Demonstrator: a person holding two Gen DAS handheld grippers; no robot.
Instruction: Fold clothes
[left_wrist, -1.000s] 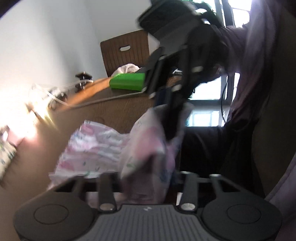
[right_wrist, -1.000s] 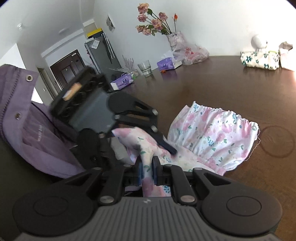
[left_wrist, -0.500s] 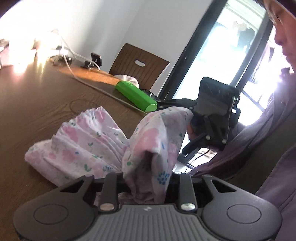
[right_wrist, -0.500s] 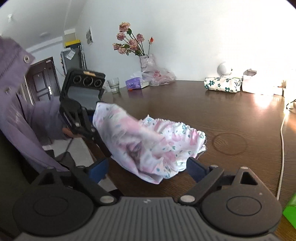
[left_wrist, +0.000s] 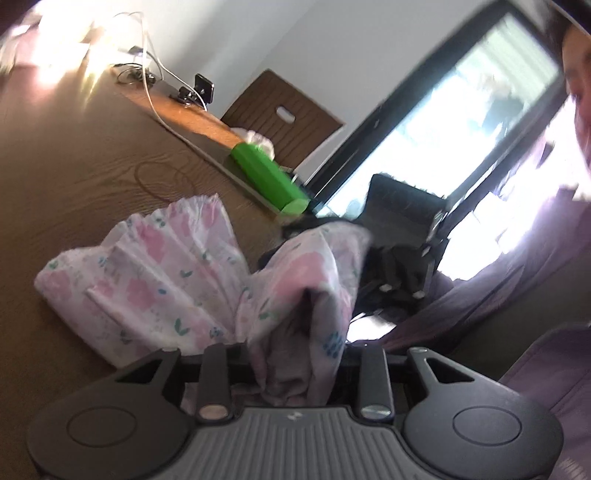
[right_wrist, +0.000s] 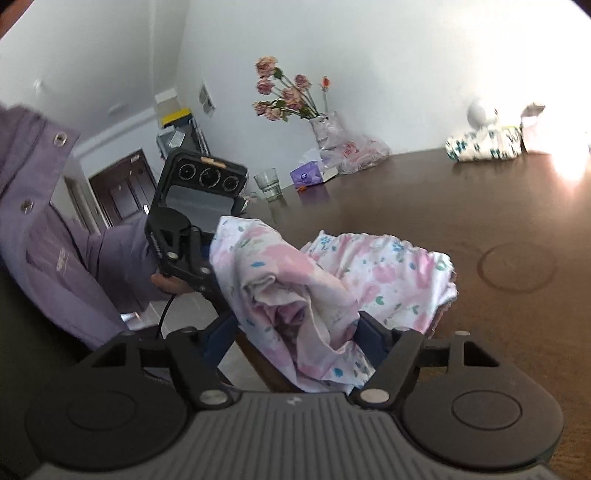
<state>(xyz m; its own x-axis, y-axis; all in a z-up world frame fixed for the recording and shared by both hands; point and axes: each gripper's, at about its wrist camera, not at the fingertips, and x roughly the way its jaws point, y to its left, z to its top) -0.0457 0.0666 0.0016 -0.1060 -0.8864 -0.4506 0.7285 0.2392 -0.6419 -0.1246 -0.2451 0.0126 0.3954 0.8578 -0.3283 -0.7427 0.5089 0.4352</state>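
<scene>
Dark wood table (right_wrist: 424, 206), crumpled floral garment (right_wrist: 373, 273), left claw (left_wrist: 291, 369) gripping it

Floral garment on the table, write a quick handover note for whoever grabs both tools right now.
Left tool: shut on a bunched corner of the floral garment, lifted off the table.
Right tool: open, fingers either side of the raised fabric, not gripping.
Garment: far half lies on the table near its front edge, gathered edge away from you; near half is held up.
Done: nothing neatly folded yet.
Left: probably close the right tool on the fabric, carry the lifted half over the flat half, smooth it.
</scene>
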